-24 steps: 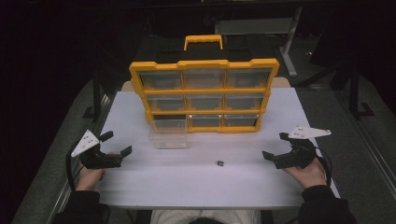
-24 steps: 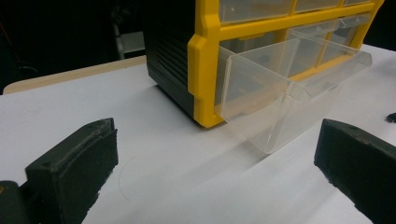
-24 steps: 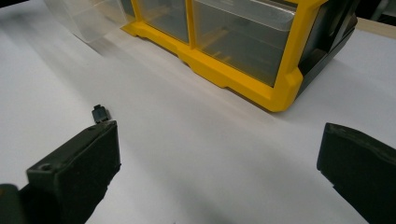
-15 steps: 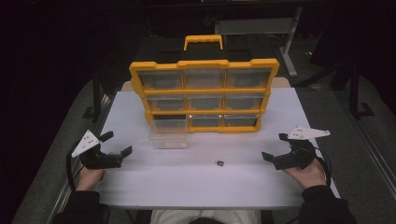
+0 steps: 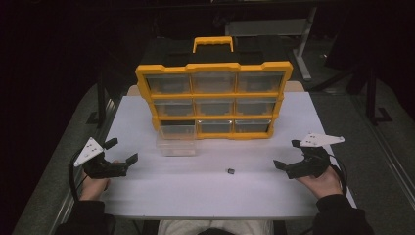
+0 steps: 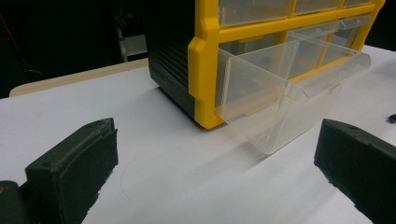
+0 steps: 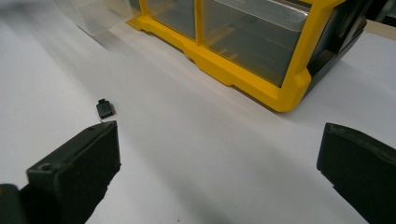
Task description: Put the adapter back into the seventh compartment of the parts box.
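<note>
Resting at the lower left and lower right of the high view, the left gripper and right gripper both stand released, grasping nothing. Between them, lower centre, a small black part lies on the white table, near the pulled-out clear drawer.

Both open tongs, left and right, flank a small black part.

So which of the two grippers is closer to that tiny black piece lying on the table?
The right gripper. It sits off to the right of the small black piece, jaws open. The left gripper lies farther away on the piece's left.
</note>
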Available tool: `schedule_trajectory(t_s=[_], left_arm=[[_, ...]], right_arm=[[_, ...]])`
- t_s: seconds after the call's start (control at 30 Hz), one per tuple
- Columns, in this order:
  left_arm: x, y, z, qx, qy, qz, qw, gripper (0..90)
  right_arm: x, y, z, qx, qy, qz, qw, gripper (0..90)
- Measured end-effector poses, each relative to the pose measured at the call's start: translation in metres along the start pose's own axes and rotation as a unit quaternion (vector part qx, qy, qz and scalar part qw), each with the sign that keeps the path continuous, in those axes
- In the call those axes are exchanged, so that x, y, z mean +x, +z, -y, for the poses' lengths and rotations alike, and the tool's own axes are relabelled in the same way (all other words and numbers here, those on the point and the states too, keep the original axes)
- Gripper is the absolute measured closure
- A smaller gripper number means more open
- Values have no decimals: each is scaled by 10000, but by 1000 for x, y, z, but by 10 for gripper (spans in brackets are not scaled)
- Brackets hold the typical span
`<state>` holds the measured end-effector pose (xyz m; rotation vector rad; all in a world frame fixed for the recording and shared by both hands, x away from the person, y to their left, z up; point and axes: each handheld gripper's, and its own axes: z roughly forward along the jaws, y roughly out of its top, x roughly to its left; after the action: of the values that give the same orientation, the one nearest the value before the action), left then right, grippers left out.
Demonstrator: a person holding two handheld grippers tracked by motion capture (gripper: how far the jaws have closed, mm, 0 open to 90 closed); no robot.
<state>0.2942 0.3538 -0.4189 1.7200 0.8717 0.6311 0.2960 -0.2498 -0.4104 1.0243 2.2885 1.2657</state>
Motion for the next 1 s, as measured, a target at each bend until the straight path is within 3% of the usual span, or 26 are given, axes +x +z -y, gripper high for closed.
schedule_trajectory(t_s=[0.43,1.0], left_arm=[[-1,-1,2,2,-94,16,10000,0],[-2,-3,2,-27,-88,-22,10000,0]], right_arm=[[5,1,-9,35,-68,-109,9999,0],[16,-2,-41,129,-494,-181,9985,0]])
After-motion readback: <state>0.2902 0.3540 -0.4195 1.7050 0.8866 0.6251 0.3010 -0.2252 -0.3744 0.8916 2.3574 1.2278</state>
